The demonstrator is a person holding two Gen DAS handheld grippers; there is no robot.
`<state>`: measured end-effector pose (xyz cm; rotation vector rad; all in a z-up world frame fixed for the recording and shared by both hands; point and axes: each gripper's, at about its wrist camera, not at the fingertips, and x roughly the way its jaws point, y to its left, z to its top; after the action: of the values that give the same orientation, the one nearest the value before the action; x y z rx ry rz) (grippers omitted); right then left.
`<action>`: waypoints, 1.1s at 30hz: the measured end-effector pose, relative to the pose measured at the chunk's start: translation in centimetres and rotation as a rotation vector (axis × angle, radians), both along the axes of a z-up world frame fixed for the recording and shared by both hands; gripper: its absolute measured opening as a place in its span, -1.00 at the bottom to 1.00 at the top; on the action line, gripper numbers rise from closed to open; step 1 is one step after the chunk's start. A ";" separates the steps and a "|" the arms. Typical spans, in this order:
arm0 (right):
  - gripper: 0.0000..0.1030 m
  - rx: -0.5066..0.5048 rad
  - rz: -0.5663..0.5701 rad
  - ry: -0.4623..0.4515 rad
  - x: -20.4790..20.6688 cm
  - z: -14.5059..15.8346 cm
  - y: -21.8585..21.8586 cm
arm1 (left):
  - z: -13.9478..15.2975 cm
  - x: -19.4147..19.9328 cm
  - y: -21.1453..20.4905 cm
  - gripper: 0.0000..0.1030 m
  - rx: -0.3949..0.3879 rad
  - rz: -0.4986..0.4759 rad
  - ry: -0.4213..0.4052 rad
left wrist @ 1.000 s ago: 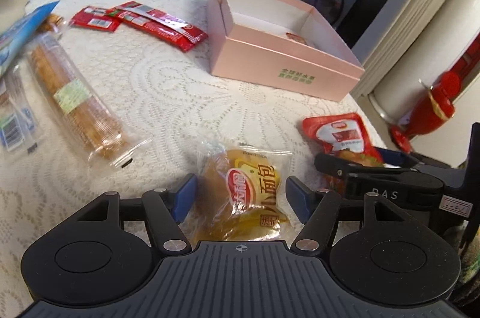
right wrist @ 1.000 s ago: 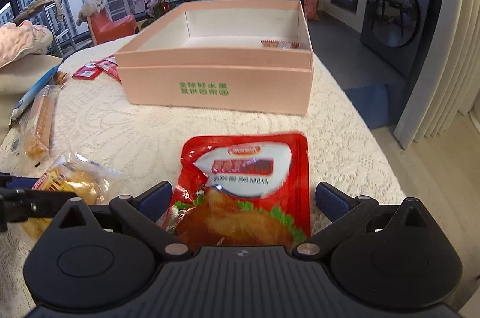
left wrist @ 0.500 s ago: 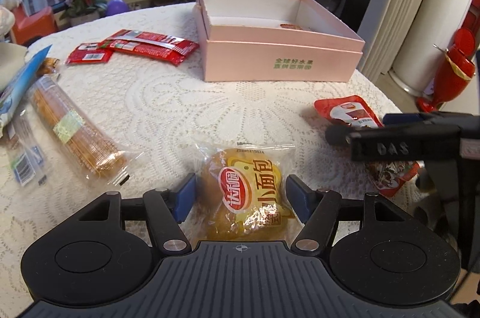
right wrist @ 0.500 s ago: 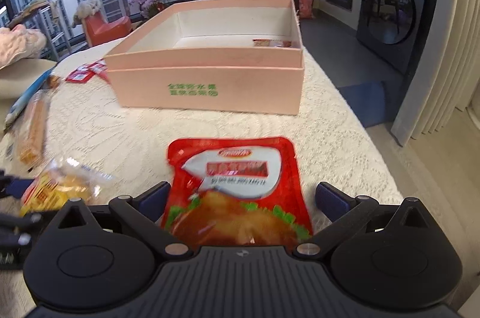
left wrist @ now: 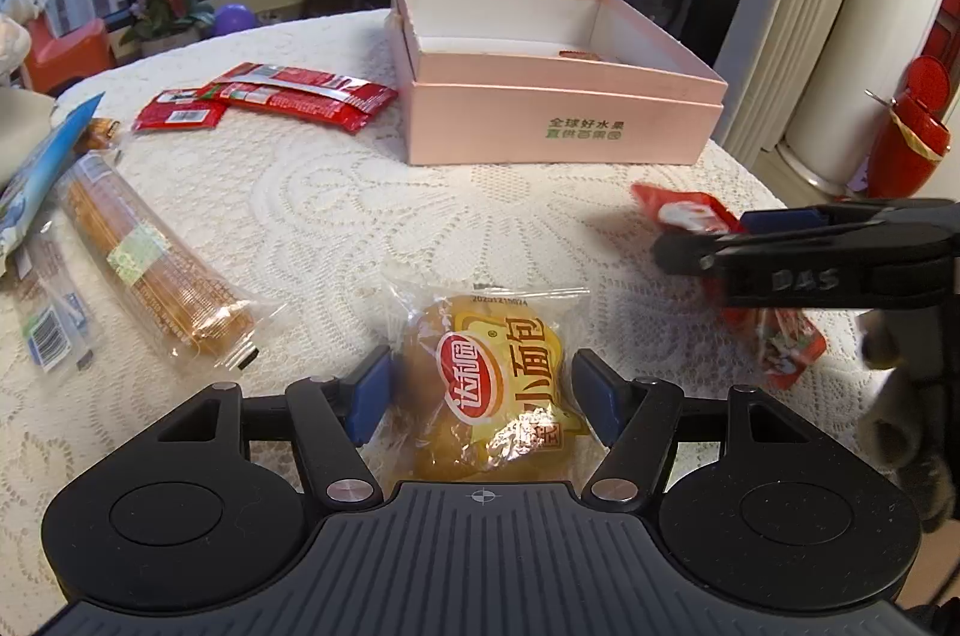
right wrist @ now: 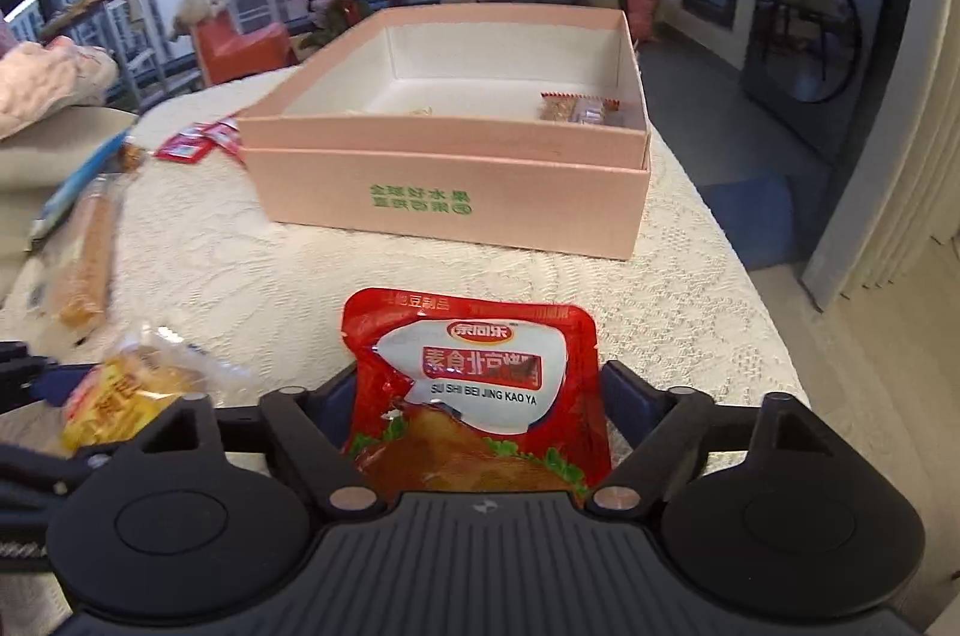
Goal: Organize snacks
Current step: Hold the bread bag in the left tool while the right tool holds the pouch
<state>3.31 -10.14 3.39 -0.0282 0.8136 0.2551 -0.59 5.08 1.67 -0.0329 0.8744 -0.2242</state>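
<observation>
My left gripper (left wrist: 489, 387) is shut on a yellow bread packet (left wrist: 489, 384), its blue pads pressing both sides. My right gripper (right wrist: 477, 396) is shut on a red roast-duck snack pouch (right wrist: 474, 384) and holds it above the tablecloth; the pouch also shows in the left wrist view (left wrist: 690, 216). The open pink box (right wrist: 450, 198) stands ahead of both grippers, with a small wrapped snack (right wrist: 582, 111) inside at its right back. The box also shows in the left wrist view (left wrist: 558, 120).
Red snack packets (left wrist: 294, 93) lie left of the box. A long biscuit pack (left wrist: 150, 270) and clear wrappers (left wrist: 48, 324) lie at the left. The round table's edge (right wrist: 750, 288) drops off to the right. A red bottle (left wrist: 912, 126) stands on the floor.
Both grippers have lifted with their packets. The right gripper's jaws have closed in on the red pouch and moved nearer the box; the view into the box is now higher.
</observation>
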 end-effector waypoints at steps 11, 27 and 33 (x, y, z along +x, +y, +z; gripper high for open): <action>-0.43 0.083 -0.024 -0.053 -1.0 3.7 -2.4 | 0.0 0.0 0.0 0.37 0.000 0.001 -0.001; 0.73 0.161 -0.080 0.040 0.1 -0.8 -3.7 | 0.0 -0.3 -0.2 0.37 0.002 0.004 -0.008; 1.00 0.202 -0.070 0.059 0.5 -1.1 -2.6 | 0.0 -0.4 -0.3 0.37 0.009 0.003 -0.014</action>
<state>3.83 -12.74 2.24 0.1979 0.8429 0.2721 -1.01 4.79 1.68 -0.0241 0.8609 -0.2171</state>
